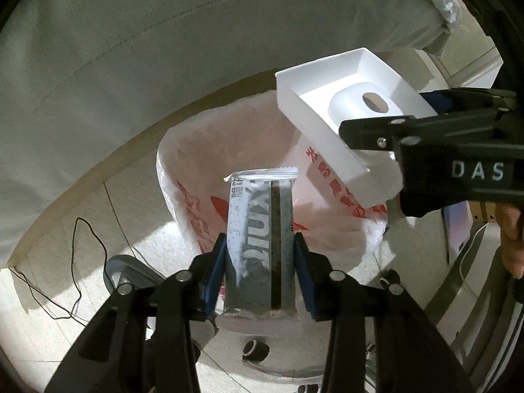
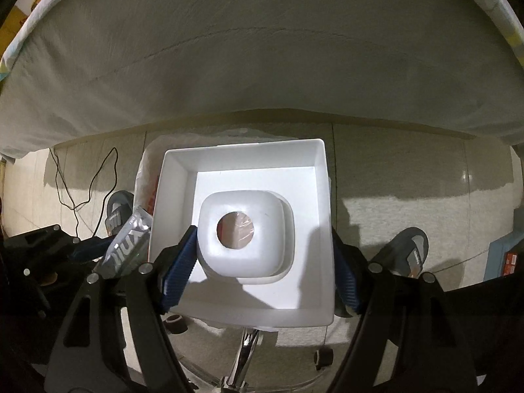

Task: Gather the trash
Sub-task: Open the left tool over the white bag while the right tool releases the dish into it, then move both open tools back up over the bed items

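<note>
A grey-and-white snack wrapper [image 1: 258, 229] stands upright between the blue pads of my left gripper [image 1: 260, 262], which is shut on its two edges. Directly below it is a bin lined with a white, red-printed plastic bag [image 1: 262, 137]. My right gripper [image 2: 262, 262] is shut on a white packaging box [image 2: 249, 160] with a moulded insert that has a round hole. Its left pad is inside the box against the insert and its right pad is outside the right wall. The box [image 1: 314, 82] hangs tilted over the bin's right rim. The wrapper [image 2: 129, 245] shows at the box's left.
A bed's grey sheet [image 2: 262, 65] hangs down behind the bin. On the tiled floor lie two grey slippers [image 2: 116, 213] [image 2: 412, 249] and a thin black cable [image 2: 88, 183]. A chrome chair leg [image 2: 245, 350] with castors [image 2: 322, 357] is close below. A hand [image 1: 511, 229] holds the right gripper.
</note>
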`<state>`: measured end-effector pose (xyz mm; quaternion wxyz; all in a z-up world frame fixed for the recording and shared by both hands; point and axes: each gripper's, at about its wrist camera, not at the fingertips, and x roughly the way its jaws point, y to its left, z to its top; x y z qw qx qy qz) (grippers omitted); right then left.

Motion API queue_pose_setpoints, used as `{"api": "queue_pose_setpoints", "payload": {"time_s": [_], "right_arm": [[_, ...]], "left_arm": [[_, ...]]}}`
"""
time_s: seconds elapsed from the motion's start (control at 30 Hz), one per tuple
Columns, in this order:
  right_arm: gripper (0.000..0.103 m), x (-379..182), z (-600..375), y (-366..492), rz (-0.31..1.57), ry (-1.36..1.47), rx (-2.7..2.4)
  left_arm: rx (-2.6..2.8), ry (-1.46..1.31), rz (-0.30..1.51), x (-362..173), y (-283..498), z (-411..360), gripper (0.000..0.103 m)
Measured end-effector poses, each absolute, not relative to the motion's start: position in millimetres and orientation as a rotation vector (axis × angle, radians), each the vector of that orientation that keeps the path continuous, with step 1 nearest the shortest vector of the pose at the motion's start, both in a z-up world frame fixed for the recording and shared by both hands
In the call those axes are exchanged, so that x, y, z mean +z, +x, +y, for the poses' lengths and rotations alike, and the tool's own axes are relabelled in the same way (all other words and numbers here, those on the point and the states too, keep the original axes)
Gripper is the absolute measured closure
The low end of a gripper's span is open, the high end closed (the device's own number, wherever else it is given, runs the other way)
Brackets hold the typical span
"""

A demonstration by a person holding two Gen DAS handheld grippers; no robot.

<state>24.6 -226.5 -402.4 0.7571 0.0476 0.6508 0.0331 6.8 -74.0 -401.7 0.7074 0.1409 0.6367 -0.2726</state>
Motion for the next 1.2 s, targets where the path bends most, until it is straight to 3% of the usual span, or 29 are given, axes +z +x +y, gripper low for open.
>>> {"api": "queue_pose_setpoints", "payload": {"time_s": [0.07,0.1,0.13,0.3,0.57,0.7,1.2], "right_arm": [[0.03,-404,-225,25,1.421,0.097,0.078],[0.025,-405,-225,25,1.425,0.1,0.081],[0.017,-406,-225,26,1.429,0.105,0.083],[0.011,-405,-230,28,1.427,0.124,0.078],[0.01,-405,-227,28,1.433,0.142,0.064],[0.007,-408,-227,29,1.433,0.151,0.061],[0.007,-380,-242,18,1.326,0.229,0.015]], "left_arm": [[-0.604,0.319,1.403,-400,7,-74,0.051],[-0.605,0.316,1.402,-402,5,-75,0.045],[-0.608,0.312,1.403,-401,5,-75,0.042],[-0.596,0.332,1.401,-404,3,-76,0.031],[-0.595,0.349,1.38,-403,1,-77,0.022],[-0.59,0.376,1.365,-402,-1,-78,0.009],[-0.561,0.412,1.288,-382,-4,-73,0.008]]}}
